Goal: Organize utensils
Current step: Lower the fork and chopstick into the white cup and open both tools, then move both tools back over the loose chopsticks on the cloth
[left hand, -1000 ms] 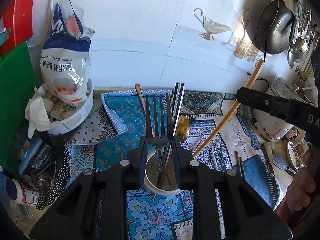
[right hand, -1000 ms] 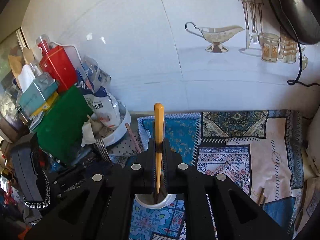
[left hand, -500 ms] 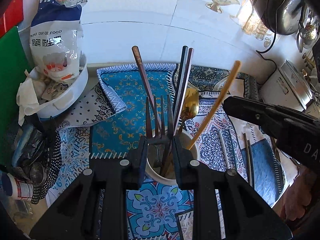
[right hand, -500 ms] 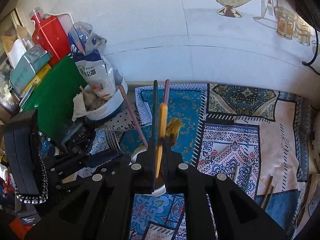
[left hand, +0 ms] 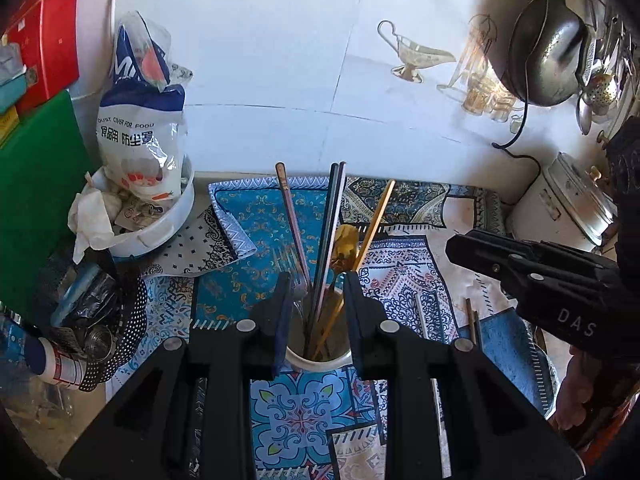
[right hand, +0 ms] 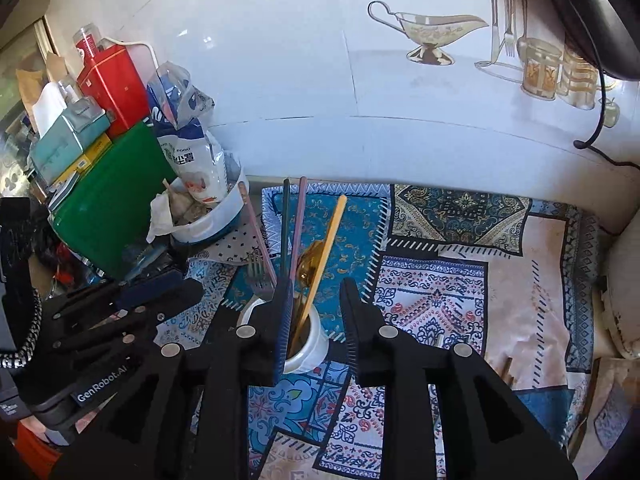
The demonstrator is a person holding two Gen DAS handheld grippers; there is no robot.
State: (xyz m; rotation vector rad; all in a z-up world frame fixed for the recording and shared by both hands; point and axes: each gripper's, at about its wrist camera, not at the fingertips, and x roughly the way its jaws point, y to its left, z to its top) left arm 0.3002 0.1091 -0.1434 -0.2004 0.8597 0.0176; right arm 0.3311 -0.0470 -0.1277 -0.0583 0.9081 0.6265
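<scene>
Patterned blue cloth (right hand: 440, 240) w/ white ceramic cup (right hand: 310, 344) near mid: yellow wooden chopstick (right hand: 326, 248) upright inside, between opening, untouching right gripper (right hand: 316, 320) jaws; left gripper (left hand: 316, 312) part-open, empty.

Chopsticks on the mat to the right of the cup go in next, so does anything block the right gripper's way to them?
Nothing visible does: the chopsticks lie on bare mat, right of the opening right gripper.
</scene>
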